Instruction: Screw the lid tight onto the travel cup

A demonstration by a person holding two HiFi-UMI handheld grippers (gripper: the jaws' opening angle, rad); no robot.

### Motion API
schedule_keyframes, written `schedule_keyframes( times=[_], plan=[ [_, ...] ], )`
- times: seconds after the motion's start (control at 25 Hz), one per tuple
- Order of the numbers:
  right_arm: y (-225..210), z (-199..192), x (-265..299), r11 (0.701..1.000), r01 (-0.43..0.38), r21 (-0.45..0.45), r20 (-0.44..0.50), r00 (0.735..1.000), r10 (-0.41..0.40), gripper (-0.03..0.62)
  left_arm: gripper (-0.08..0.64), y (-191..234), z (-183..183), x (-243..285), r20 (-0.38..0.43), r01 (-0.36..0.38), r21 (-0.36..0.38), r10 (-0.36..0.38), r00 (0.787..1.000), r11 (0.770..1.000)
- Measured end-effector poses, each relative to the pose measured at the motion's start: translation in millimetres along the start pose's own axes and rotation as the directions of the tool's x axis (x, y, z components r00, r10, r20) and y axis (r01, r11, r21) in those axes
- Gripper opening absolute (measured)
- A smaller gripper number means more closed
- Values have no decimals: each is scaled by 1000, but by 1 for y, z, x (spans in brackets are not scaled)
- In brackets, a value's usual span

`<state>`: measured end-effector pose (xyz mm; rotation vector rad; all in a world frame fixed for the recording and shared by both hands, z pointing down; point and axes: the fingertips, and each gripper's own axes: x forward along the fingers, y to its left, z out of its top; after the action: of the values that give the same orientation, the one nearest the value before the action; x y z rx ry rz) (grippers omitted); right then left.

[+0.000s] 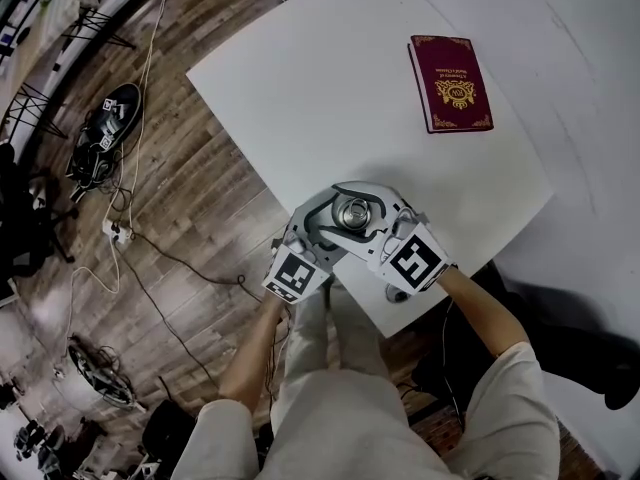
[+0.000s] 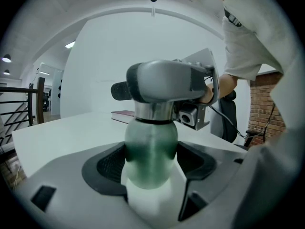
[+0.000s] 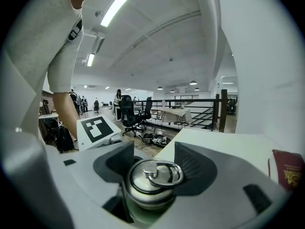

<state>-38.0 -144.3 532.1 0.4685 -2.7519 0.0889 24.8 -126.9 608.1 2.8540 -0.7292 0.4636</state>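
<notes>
Lid (image 3: pixel 153 180) between right tongs (image 3: pixel 156 168)

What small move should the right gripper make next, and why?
Probably squeeze the right gripper firmly onto the lid, ready to twist. The lid sits between its jaws atop the travel cup, which the left gripper clamps; whether they already press it is unclear.

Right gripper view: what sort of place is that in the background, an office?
Probably an open-plan office or lab: swivel office chairs beside long desks, overhead strip lights, and, in the head view, cables lying loose on the wood floor.
</notes>
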Motion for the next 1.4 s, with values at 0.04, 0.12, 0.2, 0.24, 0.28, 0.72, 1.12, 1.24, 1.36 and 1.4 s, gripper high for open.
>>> schedule_keyframes(
  times=[0.04,0.12,0.2,0.24,0.28,0.72,1.12,1.24,1.36,1.4],
  plan=[
    [-2,0,-1,1000,27,5,5,1000,-27,261,325,0,0,0,0,0,0,0,1000,1000],
    [-5,1,-2,997,81,19,13,997,-81,262,325,-1,0,0,0,0,-2,0,1000,1000],
    [-7,0,-3,991,128,30,15,992,-129,262,325,-1,0,0,-1,2,0,-2,1000,1000],
    [-9,-1,-3,988,151,36,14,988,-151,262,325,-1,0,1,-2,2,2,-2,1000,1000],
    [-10,-1,-4,984,174,44,12,985,-175,262,325,-1,0,1,-3,3,3,-3,1000,1000],
    [-27,2,-10,870,471,145,11,879,-477,262,325,0,0,-1,6,2,-4,-2,1000,1000],
    [-38,-2,-22,706,673,221,-6,725,-689,264,325,-2,0,0,4,-6,-4,6,1000,1000],
    [-39,-1,-22,697,680,227,-7,717,-697,265,325,-2,0,0,6,-7,-7,7,1000,1000],
    [-38,-1,-22,714,665,219,12,729,-684,268,325,-1,0,0,8,-9,-6,9,1000,1000],
    [-37,0,-21,725,656,213,19,739,-674,270,325,-1,0,0,8,-10,-7,10,1000,1000]
  ],
)
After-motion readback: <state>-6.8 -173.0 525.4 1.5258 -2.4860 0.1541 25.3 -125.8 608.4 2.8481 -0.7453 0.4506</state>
